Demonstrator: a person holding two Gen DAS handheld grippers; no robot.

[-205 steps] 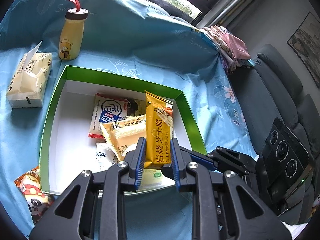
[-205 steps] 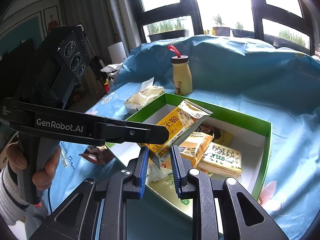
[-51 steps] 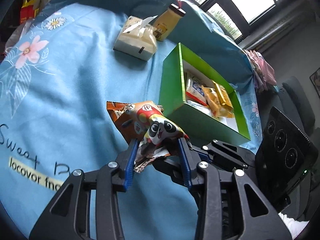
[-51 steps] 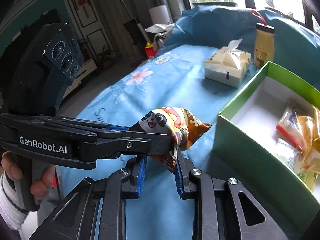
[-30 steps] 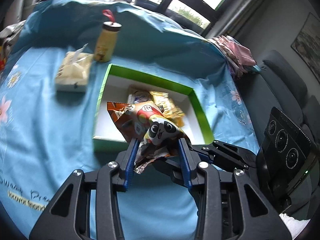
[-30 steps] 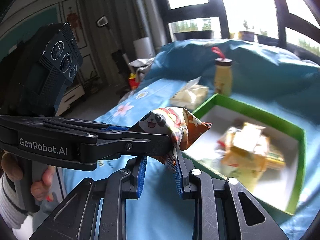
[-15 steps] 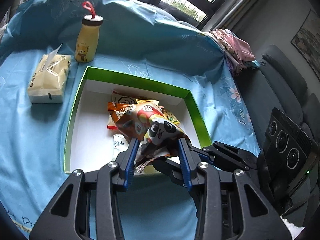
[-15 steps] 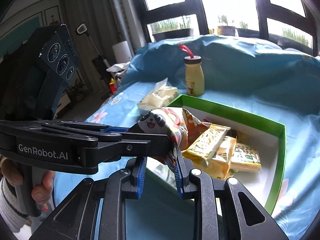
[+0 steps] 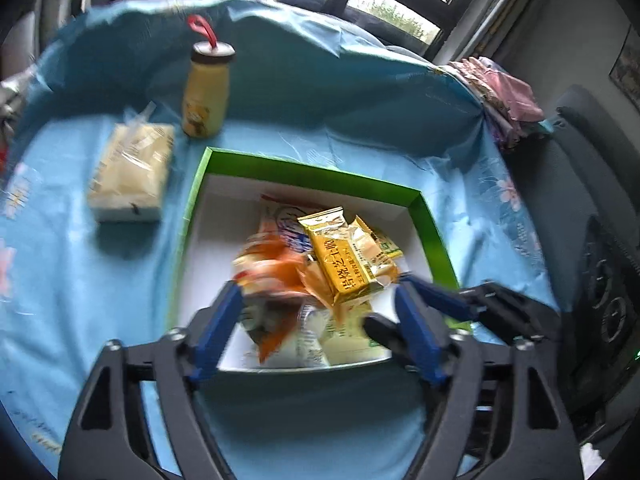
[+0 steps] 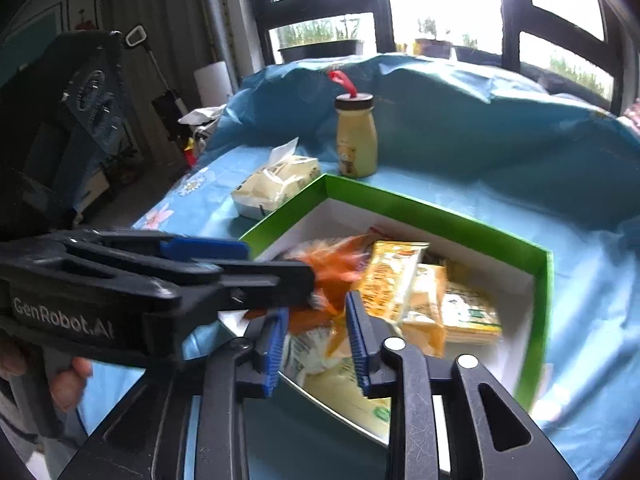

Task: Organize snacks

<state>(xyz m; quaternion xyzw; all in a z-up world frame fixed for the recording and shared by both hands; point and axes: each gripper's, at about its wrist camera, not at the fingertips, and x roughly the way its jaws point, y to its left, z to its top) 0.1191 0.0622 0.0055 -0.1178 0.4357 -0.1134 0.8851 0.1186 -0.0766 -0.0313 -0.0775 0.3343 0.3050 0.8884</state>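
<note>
Orange snack bag [image 9: 272,270] motion-blurred

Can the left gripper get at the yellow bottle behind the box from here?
Probably yes. The left gripper is open over the green box, and the yellow bottle stands upright behind it with only cloth around it and the tissue pack beside.

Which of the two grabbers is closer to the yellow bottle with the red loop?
Hard to call; perhaps the left. Both hang over the green box's near edge, jaws just opened, the right beside it; the bottle stands beyond the box's far corner.

I see a green box [image 9: 430,220] with white inside, a yellow packet [image 9: 344,256], a blurred orange bag [image 9: 276,272], and a blue flowered cloth [image 9: 72,264].
</note>
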